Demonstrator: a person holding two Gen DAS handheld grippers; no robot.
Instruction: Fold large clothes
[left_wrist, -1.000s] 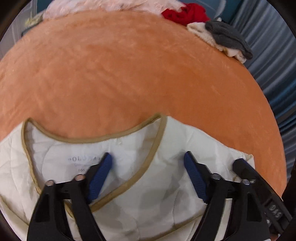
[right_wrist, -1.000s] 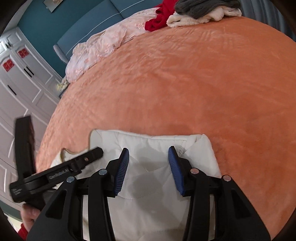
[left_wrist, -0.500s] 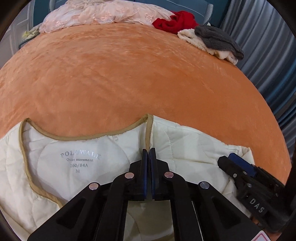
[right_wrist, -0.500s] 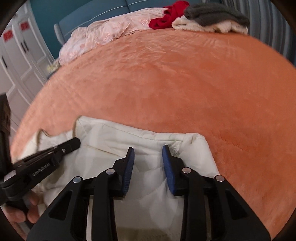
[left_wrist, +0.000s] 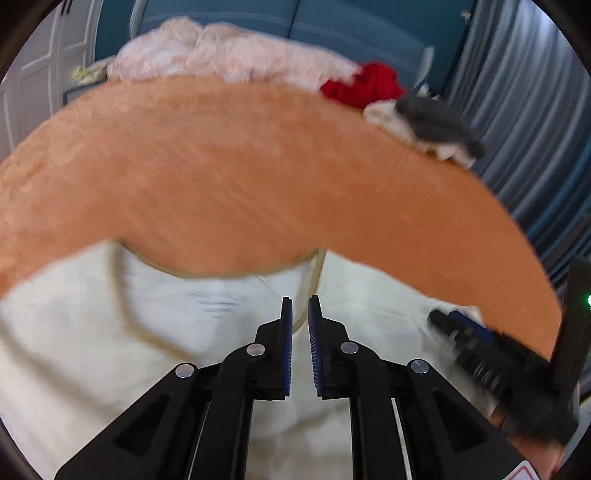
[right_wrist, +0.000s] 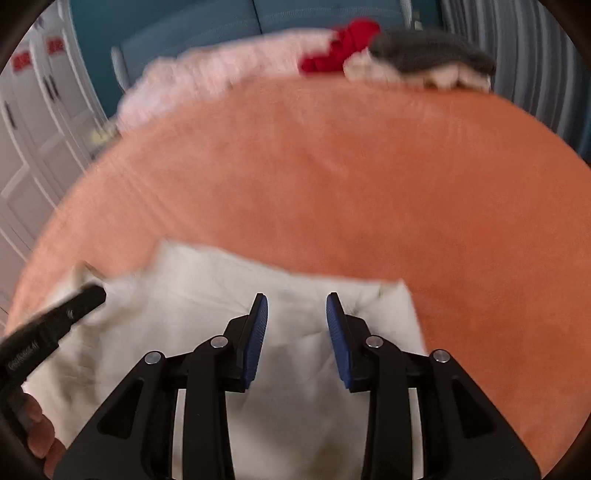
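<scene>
A cream quilted jacket (left_wrist: 110, 350) with tan trim lies at the near edge of an orange bed cover (left_wrist: 258, 166). My left gripper (left_wrist: 300, 301) stands at the neckline, where the trim runs in between its pads. The jaws are nearly shut and are opening a little, with the collar fabric still pinched between them. My right gripper (right_wrist: 296, 295) is on the jacket's (right_wrist: 207, 280) right shoulder corner, its pads a short way apart with a thick fold between them. Each gripper shows at the edge of the other's view: the right gripper (left_wrist: 461, 332) and the left gripper (right_wrist: 85, 299).
At the far end of the bed lie a pink garment (left_wrist: 221, 55), a red one (left_wrist: 365, 83) and a grey-and-cream pile (left_wrist: 432, 122). Blue curtains (left_wrist: 535, 110) hang on the right, and white wardrobe doors (right_wrist: 29, 147) stand on the left. A person's hand (right_wrist: 37, 435) grips the left tool.
The left jaws closed from wide apart onto the collar trim. The right jaws narrowed on the shoulder fabric. Both views have since tilted up towards the headboard, and the jacket's edge is blurred.
</scene>
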